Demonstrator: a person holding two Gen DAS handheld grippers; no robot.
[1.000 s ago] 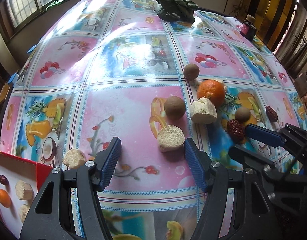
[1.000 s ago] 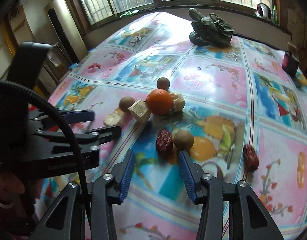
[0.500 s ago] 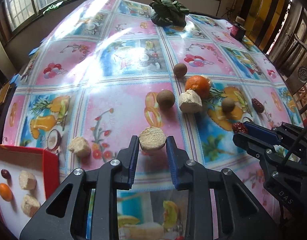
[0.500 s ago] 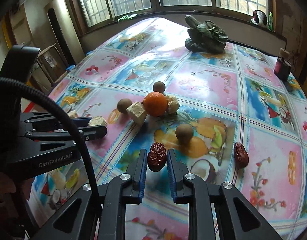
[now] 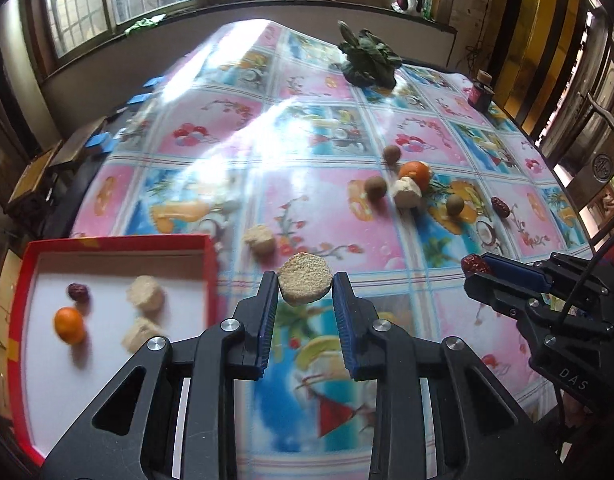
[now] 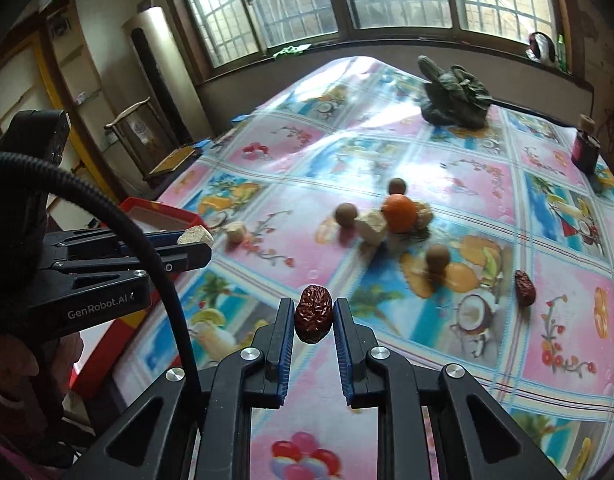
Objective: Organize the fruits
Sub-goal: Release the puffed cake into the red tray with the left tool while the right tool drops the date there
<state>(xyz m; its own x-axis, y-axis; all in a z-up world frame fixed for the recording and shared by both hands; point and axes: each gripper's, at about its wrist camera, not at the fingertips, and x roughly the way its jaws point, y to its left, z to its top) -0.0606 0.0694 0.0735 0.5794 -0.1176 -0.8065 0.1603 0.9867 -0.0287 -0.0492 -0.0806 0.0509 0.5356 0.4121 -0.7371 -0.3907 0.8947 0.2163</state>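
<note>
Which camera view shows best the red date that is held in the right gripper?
The right wrist view: the red date sits close and sharp between the right gripper's fingers. The left wrist view shows it small, at the fingers' tip.

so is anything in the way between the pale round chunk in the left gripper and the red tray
Nothing visible blocks it. The left gripper holds the pale round chunk above the fruit-print tablecloth, and the red white-lined tray lies just to its left with bare floor space.

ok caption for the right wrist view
Right tongs lift a red date above the fruit-print tablecloth.
</note>
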